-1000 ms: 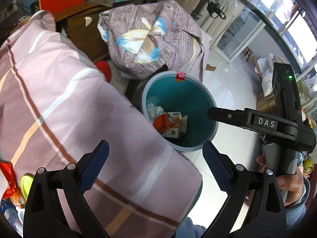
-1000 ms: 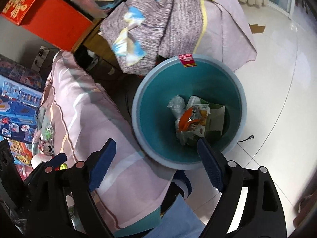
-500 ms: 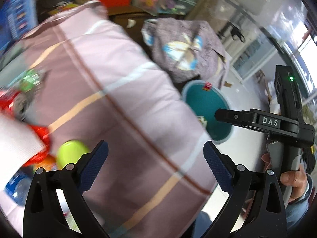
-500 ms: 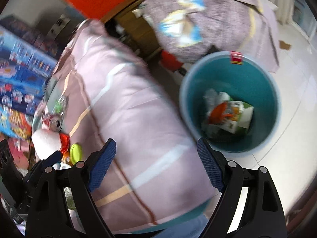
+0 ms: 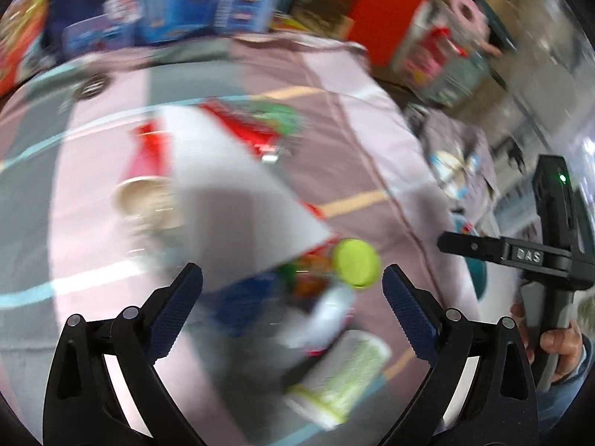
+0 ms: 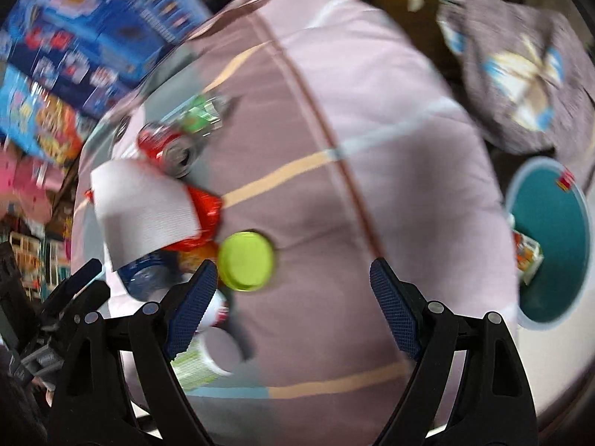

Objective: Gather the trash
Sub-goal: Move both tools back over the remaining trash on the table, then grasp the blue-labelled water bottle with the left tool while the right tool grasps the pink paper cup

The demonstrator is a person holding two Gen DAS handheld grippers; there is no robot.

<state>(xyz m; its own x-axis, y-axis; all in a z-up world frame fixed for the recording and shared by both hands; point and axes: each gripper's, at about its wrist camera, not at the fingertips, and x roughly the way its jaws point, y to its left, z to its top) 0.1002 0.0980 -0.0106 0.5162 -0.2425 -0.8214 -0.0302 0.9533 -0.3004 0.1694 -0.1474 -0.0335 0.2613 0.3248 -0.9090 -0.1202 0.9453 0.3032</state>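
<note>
A heap of trash lies on a pink striped cloth (image 6: pixel 334 93): a white sheet of paper (image 5: pixel 230 193) (image 6: pixel 145 208), a lime-green lid (image 5: pixel 356 262) (image 6: pixel 245 265), a red can (image 6: pixel 167 145), red wrappers and a green-labelled white cup (image 5: pixel 342 383) (image 6: pixel 200 356). My left gripper (image 5: pixel 292 301) is open and empty just above the heap. My right gripper (image 6: pixel 290 297) is open and empty over the cloth, right of the lid. A teal bin (image 6: pixel 550 238) holding cartons stands at the right edge. Both views are motion-blurred.
Blue toy boxes (image 5: pixel 167 0) (image 6: pixel 85 37) stack behind the cloth, with a red box (image 5: pixel 386 11) beside them. A grey patterned cloth (image 6: pixel 520 67) drapes over something behind the bin. The right gripper's body (image 5: pixel 546 245) shows in the left wrist view.
Both grippers have swung left, away from the teal bin and over the trash heap on the cloth. Both stayed open and empty.
</note>
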